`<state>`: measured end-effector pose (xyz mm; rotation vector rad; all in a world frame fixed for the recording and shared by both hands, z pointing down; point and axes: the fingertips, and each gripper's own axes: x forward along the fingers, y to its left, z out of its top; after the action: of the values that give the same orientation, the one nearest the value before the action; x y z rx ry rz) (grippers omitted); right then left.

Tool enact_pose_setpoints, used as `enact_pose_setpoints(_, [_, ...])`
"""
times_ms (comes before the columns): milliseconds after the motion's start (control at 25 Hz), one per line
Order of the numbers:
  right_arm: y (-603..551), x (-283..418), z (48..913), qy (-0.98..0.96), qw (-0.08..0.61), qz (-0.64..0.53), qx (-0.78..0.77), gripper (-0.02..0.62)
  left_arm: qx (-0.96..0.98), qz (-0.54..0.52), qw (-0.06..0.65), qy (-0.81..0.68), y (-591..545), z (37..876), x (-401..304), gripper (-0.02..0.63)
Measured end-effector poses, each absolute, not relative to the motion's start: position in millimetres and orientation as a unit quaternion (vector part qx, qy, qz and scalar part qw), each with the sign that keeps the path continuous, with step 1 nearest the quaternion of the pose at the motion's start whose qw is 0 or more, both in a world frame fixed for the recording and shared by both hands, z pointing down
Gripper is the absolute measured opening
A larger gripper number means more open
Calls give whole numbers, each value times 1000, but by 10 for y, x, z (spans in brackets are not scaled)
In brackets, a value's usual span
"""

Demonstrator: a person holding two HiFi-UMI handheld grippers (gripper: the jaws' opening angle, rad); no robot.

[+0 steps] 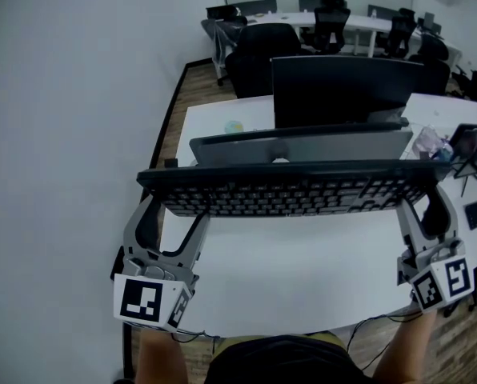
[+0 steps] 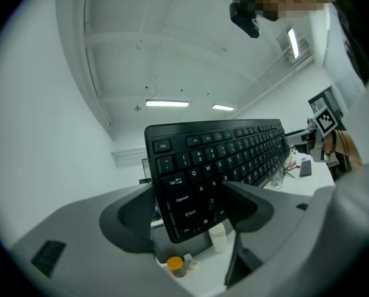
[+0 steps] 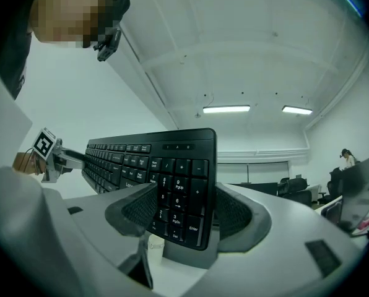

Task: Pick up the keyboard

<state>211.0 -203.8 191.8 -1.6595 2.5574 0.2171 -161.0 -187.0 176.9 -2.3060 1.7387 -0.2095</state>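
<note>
Head view: I have the keyboard level above the surface, long axis left to right. Left gripper view: left hand-held gripper clamps its Esc end. Right gripper view: right hand-held gripper clamps the numpad end.

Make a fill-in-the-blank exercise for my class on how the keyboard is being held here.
1. The left gripper and right gripper each clamp one ____ of the keyboard.
2. The keyboard is held ____ the desk, not resting on it.
3. Its Esc key lies at the end held by the ____ gripper.
4. The keyboard's colour is ____.

Missing words: end; above; left; black.
</note>
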Motion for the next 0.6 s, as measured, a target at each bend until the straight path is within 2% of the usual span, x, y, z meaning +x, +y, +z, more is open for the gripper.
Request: enact_pose_setpoints(600, [-2042, 2163, 1918, 833, 53, 73, -547, 305, -784, -67, 138, 601, -1863, 1711, -1559, 341])
